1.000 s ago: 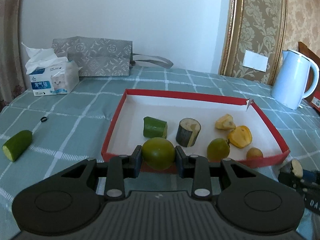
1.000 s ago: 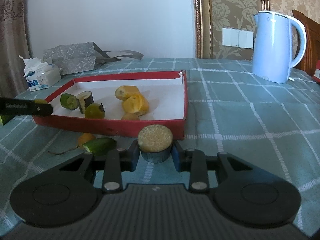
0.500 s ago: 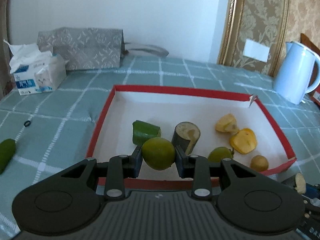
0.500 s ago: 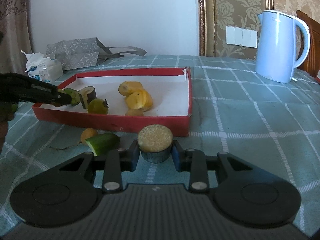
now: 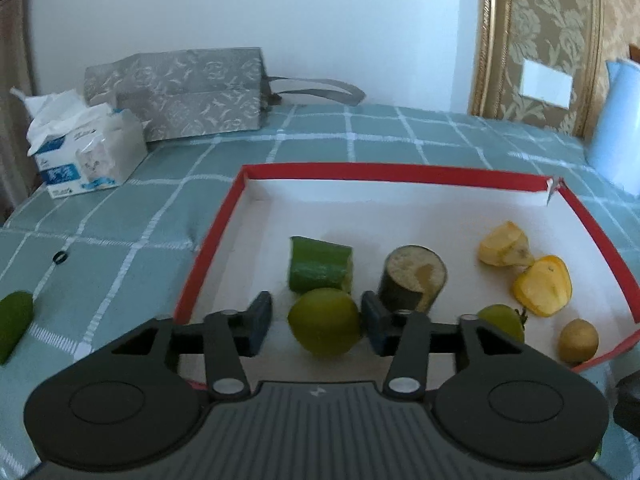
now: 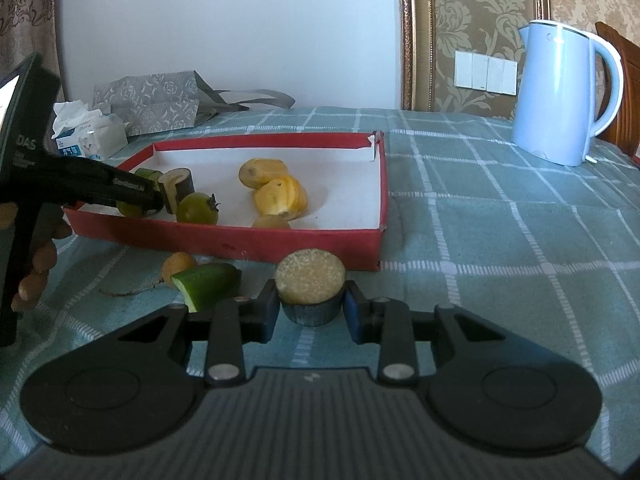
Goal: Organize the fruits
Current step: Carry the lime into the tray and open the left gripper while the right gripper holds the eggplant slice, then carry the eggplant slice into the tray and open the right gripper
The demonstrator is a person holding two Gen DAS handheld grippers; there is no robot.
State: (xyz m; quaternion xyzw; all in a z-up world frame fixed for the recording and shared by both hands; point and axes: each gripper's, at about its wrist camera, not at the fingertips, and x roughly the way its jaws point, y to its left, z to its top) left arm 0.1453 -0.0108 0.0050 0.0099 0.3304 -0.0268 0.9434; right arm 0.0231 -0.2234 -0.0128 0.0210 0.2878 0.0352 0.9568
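Note:
A red-rimmed tray [image 5: 208,248] with a white floor holds a green cucumber chunk [image 5: 320,266], a dark-skinned cut cylinder [image 5: 414,276], yellow pieces [image 5: 542,286], a green tomato [image 5: 502,320] and a small brown fruit [image 5: 578,338]. My left gripper [image 5: 316,326] is over the tray's near left part. Its jaws are opening around a round green fruit [image 5: 324,322], and the left pad stands clear of it. My right gripper [image 6: 310,306] is shut on a dark-skinned cut slice [image 6: 310,280], just in front of the tray [image 6: 280,240].
A cucumber piece [image 6: 206,282] and a small orange fruit [image 6: 178,264] lie on the checked cloth before the tray. Another cucumber piece [image 5: 14,320] lies far left. A tissue pack [image 5: 88,148], grey bag [image 5: 180,92] and blue kettle [image 6: 560,92] stand behind.
My left gripper carried the green fruit forward over the tray's rim, and its jaws have now parted from it. The right gripper and its slice have not moved.

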